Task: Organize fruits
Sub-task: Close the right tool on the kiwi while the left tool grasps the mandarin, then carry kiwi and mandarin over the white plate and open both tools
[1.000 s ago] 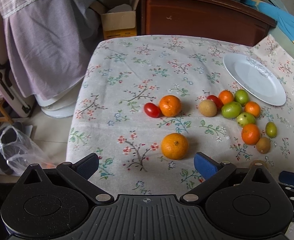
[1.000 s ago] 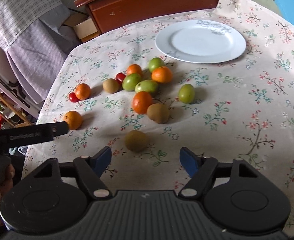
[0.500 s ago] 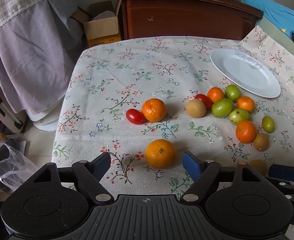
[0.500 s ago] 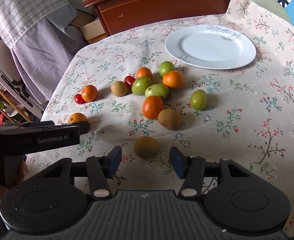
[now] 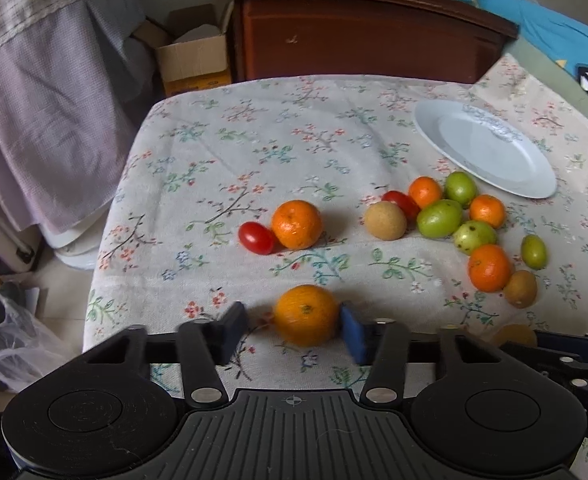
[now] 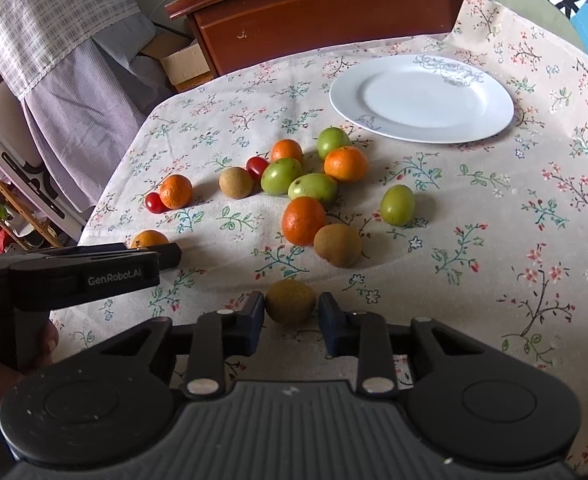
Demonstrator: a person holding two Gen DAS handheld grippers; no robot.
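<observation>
Floral-clothed table (image 6: 494,240) bearing scattered fruits (image 6: 314,188) and white plate (image 6: 422,98).

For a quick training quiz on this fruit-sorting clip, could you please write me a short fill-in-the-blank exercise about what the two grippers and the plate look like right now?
1. The left gripper has its fingers on either side of an ____ fruit.
2. The fruit between the right gripper's fingers is ____ in colour.
3. The white plate holds ____ fruit.
4. The red tomato on the left side of the tablecloth touches an ____.

Missing words: orange; brown; no; orange
</observation>
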